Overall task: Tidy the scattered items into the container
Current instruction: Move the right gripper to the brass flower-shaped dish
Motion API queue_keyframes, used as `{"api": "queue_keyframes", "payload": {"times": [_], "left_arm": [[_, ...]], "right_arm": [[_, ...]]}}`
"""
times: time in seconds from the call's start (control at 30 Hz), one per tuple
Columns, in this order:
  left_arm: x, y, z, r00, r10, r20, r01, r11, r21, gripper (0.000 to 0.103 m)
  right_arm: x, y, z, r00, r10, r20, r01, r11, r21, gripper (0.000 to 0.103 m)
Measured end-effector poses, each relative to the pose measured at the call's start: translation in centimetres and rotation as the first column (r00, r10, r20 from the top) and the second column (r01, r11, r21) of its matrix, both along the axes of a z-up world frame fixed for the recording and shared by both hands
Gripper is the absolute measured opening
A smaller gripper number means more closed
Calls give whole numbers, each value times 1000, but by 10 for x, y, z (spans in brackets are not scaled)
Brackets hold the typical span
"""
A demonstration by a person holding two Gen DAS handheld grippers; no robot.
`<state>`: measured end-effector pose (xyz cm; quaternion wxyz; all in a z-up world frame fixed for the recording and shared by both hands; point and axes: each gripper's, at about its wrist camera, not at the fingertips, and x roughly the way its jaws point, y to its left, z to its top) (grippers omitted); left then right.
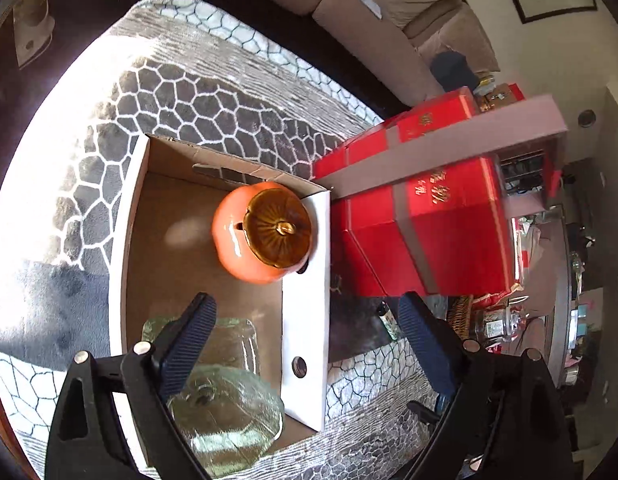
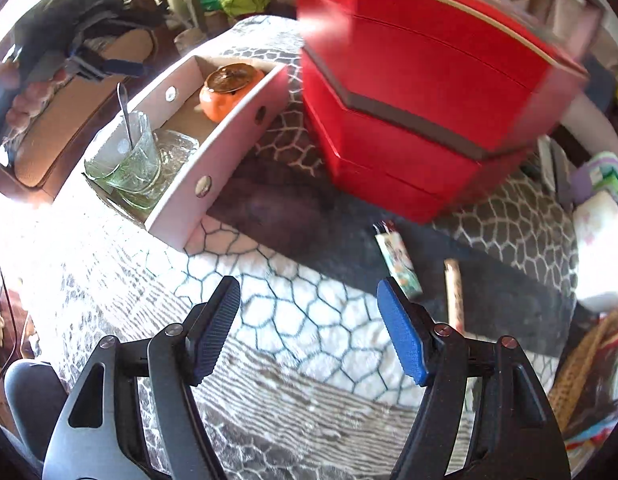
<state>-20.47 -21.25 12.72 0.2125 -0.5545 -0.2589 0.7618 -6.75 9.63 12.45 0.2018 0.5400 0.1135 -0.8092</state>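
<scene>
Plush grey-and-white fabric [image 2: 293, 312] printed with a honeycomb of pale lines covers the work surface, bright with sunlight on its left side.

At the left of the right wrist view, an open white cardboard box [image 2: 233, 136] with a brown inside and round holes in its wall sits on the fabric. In it are a ribbed green glass cup [image 2: 129, 164] with a metal spoon [image 2: 125, 114] standing in it, a clear pressed-glass dish [image 2: 177, 152] touching the cup, and, at the far end, a glossy orange persimmon-shaped jar [image 2: 225, 96] with a brown ridged lid. Right of the box rises a stack of red hexagonal gift boxes [image 2: 421, 92], blurred. In front of the stack, out on the fabric, lie a small printed lighter [image 2: 397, 260] and, just beside it, a tan stick-shaped item [image 2: 455, 292]. The right gripper [image 2: 309, 320] hovers over bare fabric, its ribbed blue pads well apart with nothing between them.

The left wrist view looks straight down into the box [image 1: 309, 304], showing the jar's lid [image 1: 277, 228] from above and a torn cardboard flap, which the other view hides. The left gripper [image 1: 305, 340] hangs above the box's near end, jaws spread wide and empty. Only this view shows a beige sofa [image 1: 389, 12] behind; the spoon does not show here.
</scene>
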Motion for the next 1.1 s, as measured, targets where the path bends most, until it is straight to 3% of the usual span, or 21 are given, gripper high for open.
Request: {"api": "queue_keyframes", "payload": {"times": [0.1, 0.23, 0.4, 0.53, 0.67, 0.77, 0.83, 0.93, 1.03, 1.1], "left_arm": [[49, 17, 23, 992, -22, -122, 19, 999, -29, 94], [107, 57, 17, 978, -51, -203, 35, 996, -83, 94], [162, 131, -19, 975, -136, -178, 135, 991, -15, 94], [184, 197, -43, 960, -223, -168, 216, 975, -58, 94], [189, 252, -67, 951, -274, -143, 268, 961, -64, 94], [187, 289, -82, 951, -292, -101, 296, 955, 26, 94], [181, 311, -90, 957, -279, -78, 284, 956, 73, 93], [167, 338, -99, 967, -249, -52, 253, 959, 125, 92], [149, 360, -110, 979, -206, -11, 205, 966, 155, 80], [138, 376, -117, 979, -206, 11, 202, 969, 141, 77]], "right_arm": [[15, 44, 5, 995, -103, -18, 102, 995, -22, 72], [34, 95, 3, 975, -219, -31, 217, 974, -72, 72], [56, 143, 4, 955, -296, -27, 288, 944, -159, 70], [63, 182, 0, 925, -380, 15, 368, 885, -284, 59], [64, 201, -9, 903, -430, -4, 415, 872, -260, 51], [63, 213, -23, 885, -466, 6, 454, 858, -242, 38], [63, 225, -33, 859, -512, 19, 499, 827, -259, 33], [68, 251, -49, 798, -601, 43, 580, 749, -319, 28], [71, 279, -68, 729, -678, 96, 655, 650, -384, 20], [70, 292, -78, 701, -704, 117, 683, 614, -395, 19]]}}
